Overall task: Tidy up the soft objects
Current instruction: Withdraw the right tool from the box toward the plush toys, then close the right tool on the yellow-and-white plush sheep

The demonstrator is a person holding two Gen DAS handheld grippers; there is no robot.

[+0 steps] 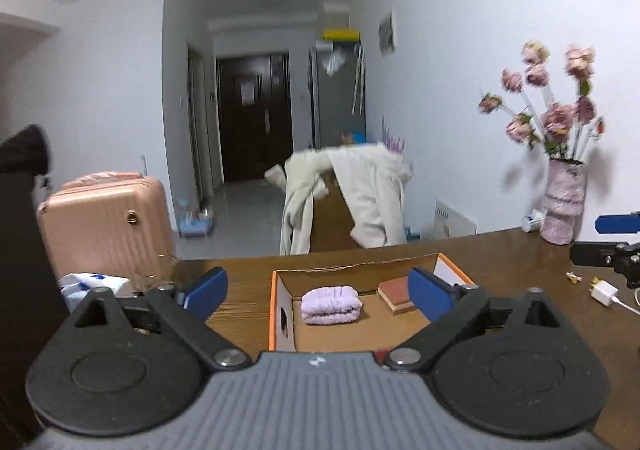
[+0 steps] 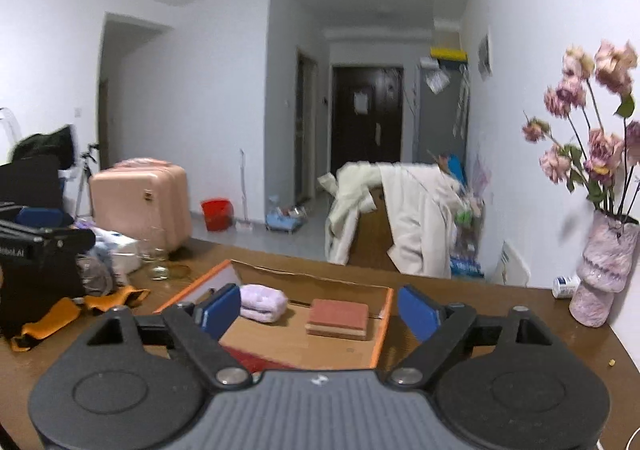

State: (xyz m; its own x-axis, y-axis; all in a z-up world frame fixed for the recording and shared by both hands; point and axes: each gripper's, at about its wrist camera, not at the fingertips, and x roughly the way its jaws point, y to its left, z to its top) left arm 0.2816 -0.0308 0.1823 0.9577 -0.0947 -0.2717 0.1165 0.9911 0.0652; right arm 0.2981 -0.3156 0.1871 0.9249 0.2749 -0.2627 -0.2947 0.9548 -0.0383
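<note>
An open cardboard box with an orange rim [image 1: 273,314] [image 2: 382,330] sits on the wooden table. Inside lie a folded lilac towel [image 1: 331,304] [image 2: 263,303] at the left and a reddish-brown folded piece [image 1: 396,294] [image 2: 338,318] at the right. My left gripper [image 1: 319,292] hovers open above the box's near side, nothing between its blue pads. My right gripper [image 2: 320,312] is likewise open and empty, just short of the box. Both stand apart from the towel. One blue pad [image 1: 616,223] of the right gripper shows at the left wrist view's right edge.
A pink vase of flowers [image 1: 562,205] [image 2: 604,274] stands at the table's right end, a white charger [image 1: 604,292] near it. On the left are a glass [image 2: 154,254], an orange-and-black cloth [image 2: 80,310] and bags. A pink suitcase [image 1: 108,226] and a coat-draped chair [image 1: 352,193] stand beyond.
</note>
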